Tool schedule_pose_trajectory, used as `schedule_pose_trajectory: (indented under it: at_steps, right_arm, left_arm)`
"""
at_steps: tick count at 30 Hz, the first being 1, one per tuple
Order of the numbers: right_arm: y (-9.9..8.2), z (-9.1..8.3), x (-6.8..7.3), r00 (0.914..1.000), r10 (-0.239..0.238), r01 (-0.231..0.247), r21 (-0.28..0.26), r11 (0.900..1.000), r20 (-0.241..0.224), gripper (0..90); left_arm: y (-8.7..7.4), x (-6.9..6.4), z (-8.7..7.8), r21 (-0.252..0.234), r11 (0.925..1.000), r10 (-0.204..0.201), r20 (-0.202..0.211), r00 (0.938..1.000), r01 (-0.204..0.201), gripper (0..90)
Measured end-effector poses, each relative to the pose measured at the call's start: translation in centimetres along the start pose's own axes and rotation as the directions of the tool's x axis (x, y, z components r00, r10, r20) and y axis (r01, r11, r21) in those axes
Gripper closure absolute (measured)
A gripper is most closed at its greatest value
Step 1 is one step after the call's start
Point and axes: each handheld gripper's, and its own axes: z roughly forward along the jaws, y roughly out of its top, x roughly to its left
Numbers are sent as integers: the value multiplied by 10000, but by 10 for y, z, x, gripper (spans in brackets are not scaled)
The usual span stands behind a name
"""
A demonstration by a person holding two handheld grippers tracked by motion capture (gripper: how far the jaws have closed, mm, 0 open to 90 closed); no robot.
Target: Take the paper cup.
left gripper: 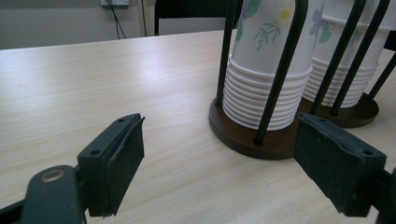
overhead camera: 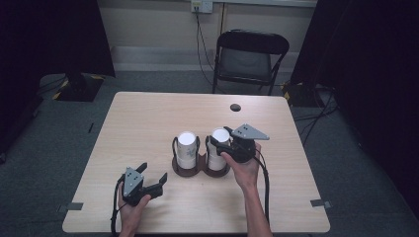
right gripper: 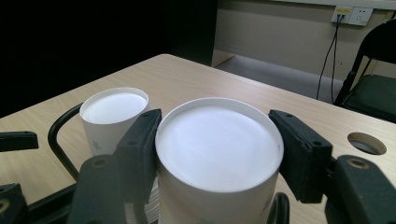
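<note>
you've got a light wood table (overhead camera: 148, 118) with a round cable hole (overhead camera: 235, 107) near its far edge. beyond it, a black folding chair (overhead camera: 249, 57) faces the table. wall socket (overhead camera: 201, 5) above, a cable hanging down from it behind the chair. dark curtains (overhead camera: 54, 34) on both sides, a stand base (overhead camera: 74, 86) on the grey carpet at left. tape marks (overhead camera: 74, 206) on the floor beside the table's near corners
</note>
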Motion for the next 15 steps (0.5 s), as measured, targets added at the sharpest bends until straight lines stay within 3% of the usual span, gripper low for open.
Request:
schedule_pose_trajectory:
  at_steps: [15]
  right_arm:
    - [8,-8,-3,9998,206,-207,-163,9997,-70,370]
  left_arm:
    - [0,1,0,18,10000,-97,-17,10000,97,182]
